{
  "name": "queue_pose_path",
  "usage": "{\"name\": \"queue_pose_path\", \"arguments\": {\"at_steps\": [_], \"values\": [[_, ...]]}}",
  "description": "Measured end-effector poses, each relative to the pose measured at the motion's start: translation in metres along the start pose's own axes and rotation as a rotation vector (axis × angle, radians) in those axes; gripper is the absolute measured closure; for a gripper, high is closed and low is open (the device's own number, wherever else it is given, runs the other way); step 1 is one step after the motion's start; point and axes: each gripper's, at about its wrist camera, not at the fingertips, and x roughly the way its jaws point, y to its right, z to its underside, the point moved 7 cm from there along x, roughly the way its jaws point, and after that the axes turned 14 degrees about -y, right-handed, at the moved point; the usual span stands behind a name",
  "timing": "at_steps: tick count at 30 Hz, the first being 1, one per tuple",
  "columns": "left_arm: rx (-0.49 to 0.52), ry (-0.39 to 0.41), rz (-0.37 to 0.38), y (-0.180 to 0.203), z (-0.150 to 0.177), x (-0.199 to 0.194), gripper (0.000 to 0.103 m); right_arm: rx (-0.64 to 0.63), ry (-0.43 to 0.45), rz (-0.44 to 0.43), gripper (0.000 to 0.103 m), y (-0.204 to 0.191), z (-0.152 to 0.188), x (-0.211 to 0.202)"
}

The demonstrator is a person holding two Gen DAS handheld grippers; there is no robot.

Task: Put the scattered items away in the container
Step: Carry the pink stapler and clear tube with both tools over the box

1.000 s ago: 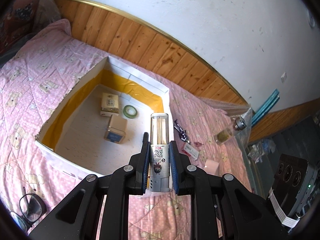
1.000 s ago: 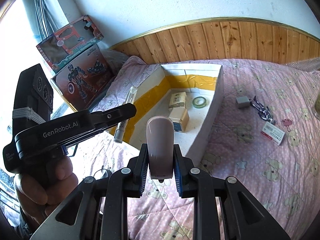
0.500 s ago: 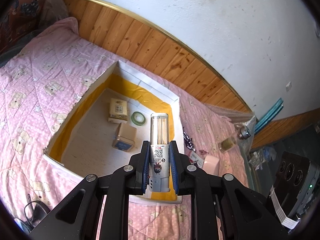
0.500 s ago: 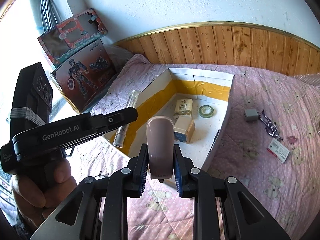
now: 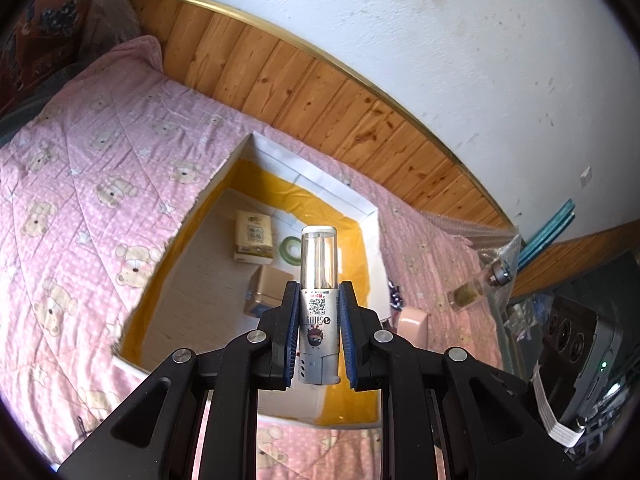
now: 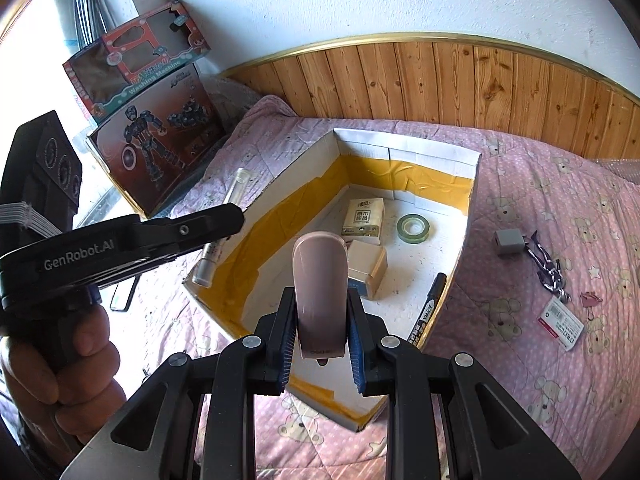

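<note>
Both grippers are drawing in over the white box [image 6: 472, 184]. The left gripper [image 5: 319, 336] is pinching a clear tube [image 5: 319, 280], the right gripper [image 6: 320, 320] a pink case [image 6: 320, 280]. Inside are lying a tissue pack [image 6: 364, 216], tape roll [image 6: 415, 227], small carton [image 6: 366, 270] and marker [image 6: 430, 304].

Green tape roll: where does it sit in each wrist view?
Left wrist: green tape roll on the box floor near the far yellow-lined wall, partly hidden behind the held clear-topped tube.
Right wrist: green tape roll in full view on the box floor, right of centre.
Shared landmark: tissue pack, just left of the roll in both.
</note>
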Motion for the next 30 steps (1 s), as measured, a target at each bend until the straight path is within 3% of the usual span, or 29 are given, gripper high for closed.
{"name": "queue_pose_path", "arguments": {"at_steps": [30], "values": [[-0.036,-0.141,-0.103,-0.047,-0.032,0.057,0.084,0.059,-0.207,0.044,0.078,0.042,-0.05,0.067]]}}
